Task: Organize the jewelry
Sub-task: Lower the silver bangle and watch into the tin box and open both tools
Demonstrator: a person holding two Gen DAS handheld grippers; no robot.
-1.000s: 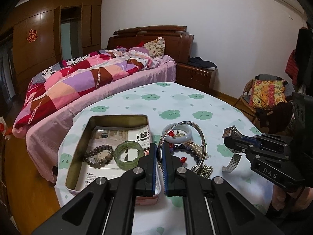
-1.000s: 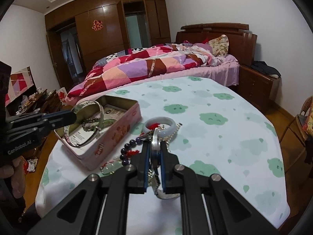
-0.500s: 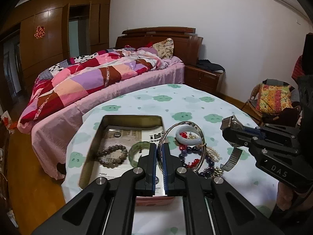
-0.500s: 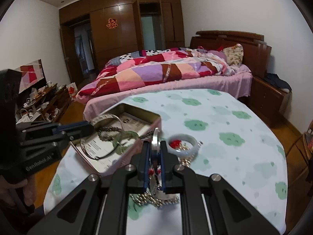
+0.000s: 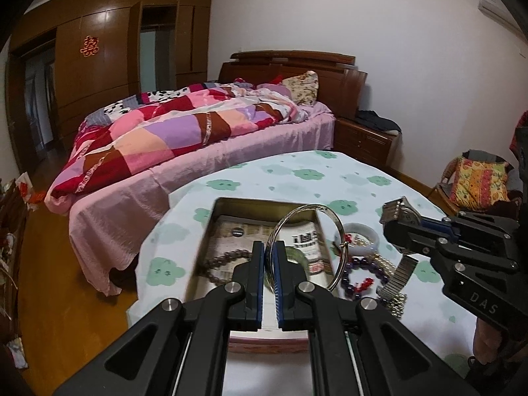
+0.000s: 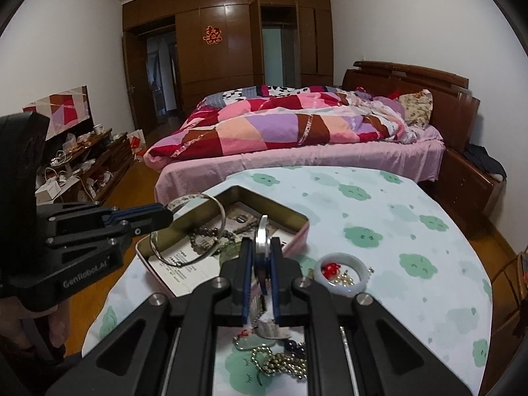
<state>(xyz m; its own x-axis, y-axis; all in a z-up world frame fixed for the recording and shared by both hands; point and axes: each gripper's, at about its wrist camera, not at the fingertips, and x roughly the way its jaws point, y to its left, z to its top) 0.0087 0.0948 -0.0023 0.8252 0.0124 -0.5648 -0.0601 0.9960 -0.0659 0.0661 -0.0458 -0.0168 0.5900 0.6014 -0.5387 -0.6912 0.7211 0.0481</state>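
Note:
My left gripper is shut on a thin silver bangle, which hangs over the right end of the open tin box. A brown bead bracelet and a green bangle lie in the tin. My right gripper is shut on a silver watch, raised above the table beside the tin box; in the left wrist view its metal band dangles below the right gripper. The left gripper and its bangle show over the tin.
A white jade bangle, purple beads and a gold bead chain lie loose on the cloud-print tablecloth. A bed with a patchwork quilt stands behind the table. A hand holds the left gripper.
The left gripper has carried the silver bangle leftward from above the loose pile to over the tin. The right gripper has risen with the watch and swung towards the tin.

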